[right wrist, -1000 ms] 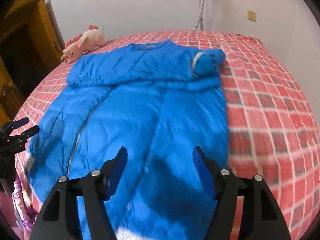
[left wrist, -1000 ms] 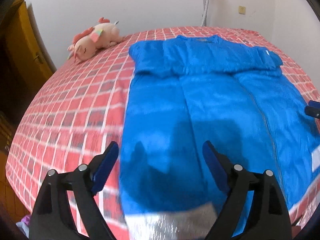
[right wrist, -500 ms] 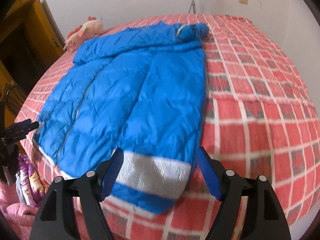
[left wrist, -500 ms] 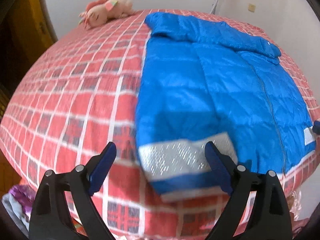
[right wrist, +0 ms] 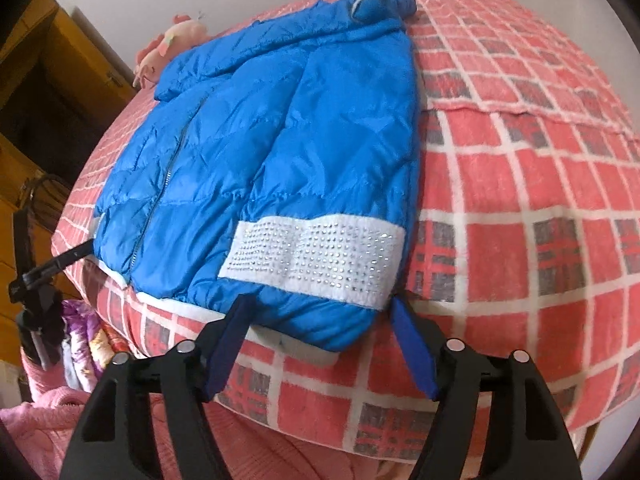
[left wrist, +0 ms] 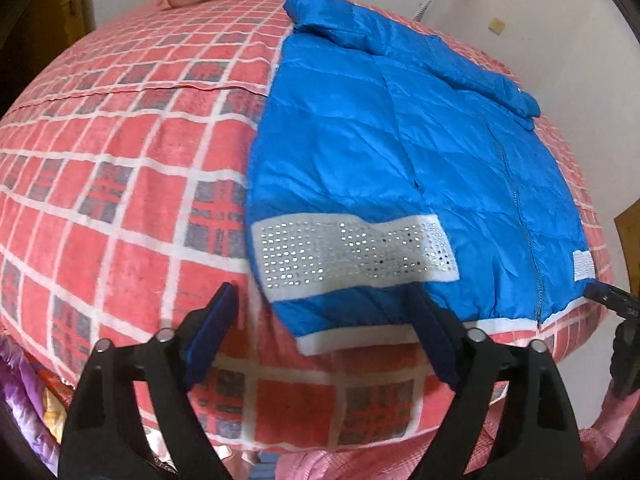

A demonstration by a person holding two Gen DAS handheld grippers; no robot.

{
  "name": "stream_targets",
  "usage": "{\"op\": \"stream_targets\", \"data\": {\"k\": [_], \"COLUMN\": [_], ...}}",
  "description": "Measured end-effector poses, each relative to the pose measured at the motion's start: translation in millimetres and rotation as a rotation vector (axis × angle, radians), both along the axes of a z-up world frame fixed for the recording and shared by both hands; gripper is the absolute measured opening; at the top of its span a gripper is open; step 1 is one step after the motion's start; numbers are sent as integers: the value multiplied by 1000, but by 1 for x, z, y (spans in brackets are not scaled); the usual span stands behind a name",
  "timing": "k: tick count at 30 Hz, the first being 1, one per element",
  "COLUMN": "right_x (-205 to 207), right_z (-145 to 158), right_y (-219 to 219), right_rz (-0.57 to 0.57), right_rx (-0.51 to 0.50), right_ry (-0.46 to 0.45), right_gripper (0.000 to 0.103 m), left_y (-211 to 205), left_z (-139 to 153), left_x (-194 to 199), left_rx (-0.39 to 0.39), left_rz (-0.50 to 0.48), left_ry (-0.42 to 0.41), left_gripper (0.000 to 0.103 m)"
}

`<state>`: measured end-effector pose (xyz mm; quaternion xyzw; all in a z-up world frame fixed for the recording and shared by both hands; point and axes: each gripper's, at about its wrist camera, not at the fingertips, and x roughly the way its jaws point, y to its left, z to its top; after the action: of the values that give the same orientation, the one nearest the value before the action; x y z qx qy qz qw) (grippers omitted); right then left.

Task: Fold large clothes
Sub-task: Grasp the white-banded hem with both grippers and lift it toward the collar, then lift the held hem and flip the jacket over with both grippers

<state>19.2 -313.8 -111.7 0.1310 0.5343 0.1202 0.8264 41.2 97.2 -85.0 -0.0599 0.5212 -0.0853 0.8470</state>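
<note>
Where it meets the bed's edge, a quilted blue jacket (left wrist: 400,152) hem, sequinned.

Left gripper (left wrist: 324,336), right gripper (right wrist: 322,346) — fingers spread, empty

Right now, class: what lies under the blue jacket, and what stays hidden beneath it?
The blue jacket lies spread on the red checked blanket, its hem at the near edge. The blanket shows all around it; whatever lies directly beneath the jacket is covered and cannot be seen.
</note>
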Motion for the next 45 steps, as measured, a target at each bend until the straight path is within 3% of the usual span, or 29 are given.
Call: {"op": "stream_targets", "data": {"k": [4, 6, 8, 13, 16, 18, 20, 32, 38, 45], "right_x": [3, 4, 4, 7, 5, 4, 4, 13, 51, 120], "right_z": [0, 0, 0, -6, -3, 1, 6, 85, 121, 153], "right_y": [3, 3, 2, -2, 0, -2, -3, -5, -17, -31], "right_rz": [2, 7, 10, 4, 13, 12, 17, 70, 66, 44], "right_rx": [4, 29, 27, 64, 43, 59, 69, 91, 126, 160], "right_ry": [-8, -10, -16, 0, -23, -41, -57, -264, -339, -362], "right_gripper": [56, 36, 31, 32, 27, 15, 12, 9, 9, 9], "left_y": [-7, -8, -7, -6, -5, -4, -4, -18, -21, -30], "left_z": [2, 1, 1, 0, 2, 7, 12, 85, 115, 150], "left_x": [0, 1, 1, 2, 1, 1, -2, 3, 34, 92], "left_rx": [-13, -50, -56, -74, -74, -81, -82, -116, -115, -104], "left_rz": [-31, -49, -52, -56, -45, -34, -27, -68, -63, -59], "left_ry": [-7, 6, 1, -4, -13, -20, -35, -231, -321, -412], "left_gripper": [61, 51, 45, 43, 29, 20, 11, 8, 7, 7]}}
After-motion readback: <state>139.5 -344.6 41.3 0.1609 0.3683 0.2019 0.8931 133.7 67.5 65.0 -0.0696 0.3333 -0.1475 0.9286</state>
